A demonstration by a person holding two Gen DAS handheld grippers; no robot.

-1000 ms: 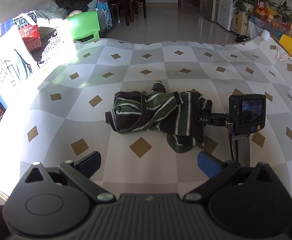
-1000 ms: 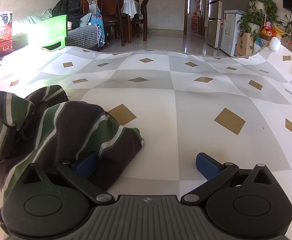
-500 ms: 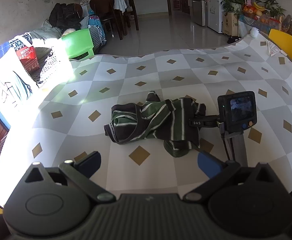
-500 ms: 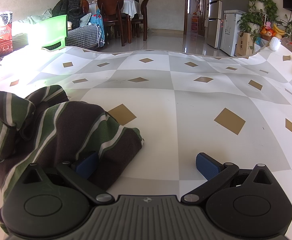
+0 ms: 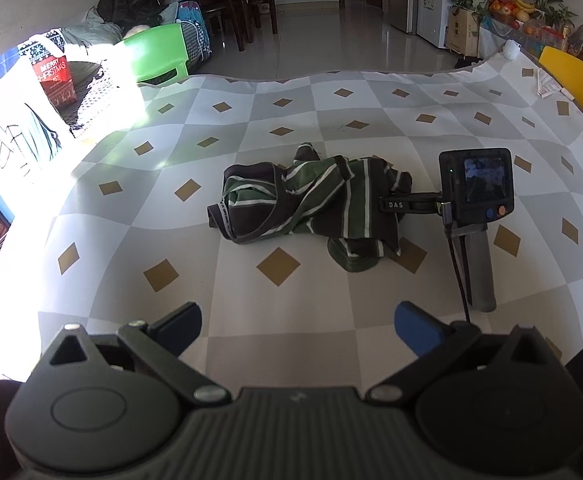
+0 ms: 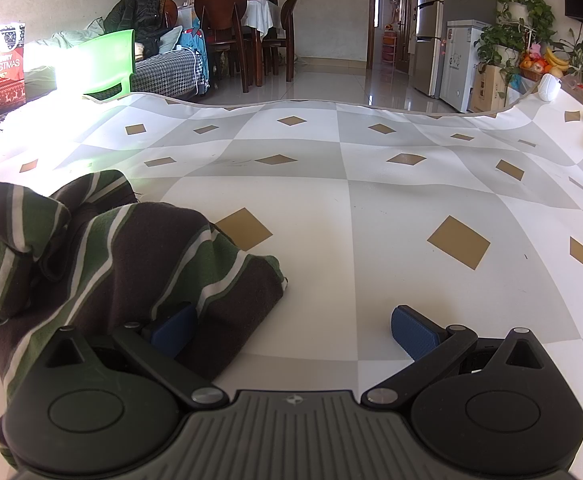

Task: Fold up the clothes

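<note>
One crumpled striped shirt [image 5: 311, 204] lies mid-bench on a checked cloth [image 5: 251, 128]. Left gripper [image 5: 297, 322] hovers near the front edge, jaws wide open and empty. Right gripper [image 6: 291, 330], jaws wide open, rests against the shirt's right end.

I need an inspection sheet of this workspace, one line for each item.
Surface: checked tablecloth, sun glare at its left.
Job's things: striped garment, crumpled, not yet folded.
Clutter: paper slip at the far right edge.
Grippers: left tongs open, short of the garment; right tongs open, left finger under the cloth.
Cables: black cable down the right tool's handle.
Surroundings: green chair, fridge.
</note>
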